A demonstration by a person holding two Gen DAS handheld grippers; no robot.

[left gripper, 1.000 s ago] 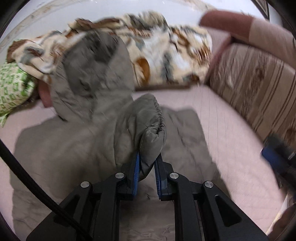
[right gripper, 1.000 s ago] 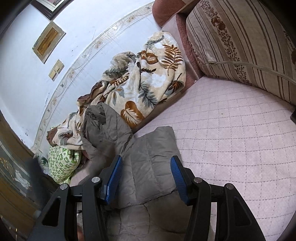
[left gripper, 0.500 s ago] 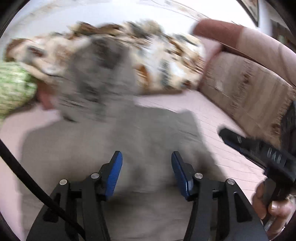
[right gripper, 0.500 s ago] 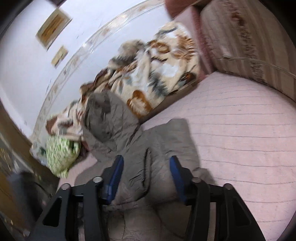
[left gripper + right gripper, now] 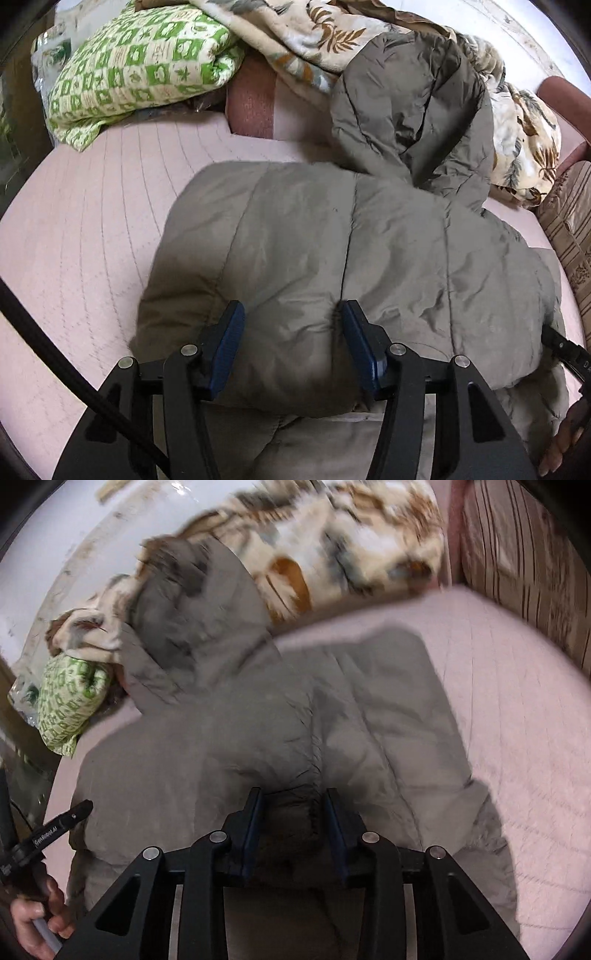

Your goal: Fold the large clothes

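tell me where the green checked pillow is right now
The green checked pillow sits at the upper left of the left wrist view, on the pink mattress beside the leaf-print blanket, beyond the jacket's hood.

My left wrist view sits just behind its own jaws and looks steeply down, close over the near left part of the grey padded jacket (image 5: 332, 240) on the pink bed (image 5: 85, 229). It faces toward the head of the bed, where the green patterned pillow (image 5: 140, 62) and leaf-print blanket (image 5: 314, 40) lie. My right wrist view also looks forward and down, close over the jacket's right half, blurred throughout. Both views share the jacket, its hood (image 5: 184, 602), the pillow, the blanket and the striped cushion (image 5: 524, 565). Each camera catches the other handheld unit at its edge: the right one (image 5: 565, 350) low right, the left one (image 5: 48, 830) low left.
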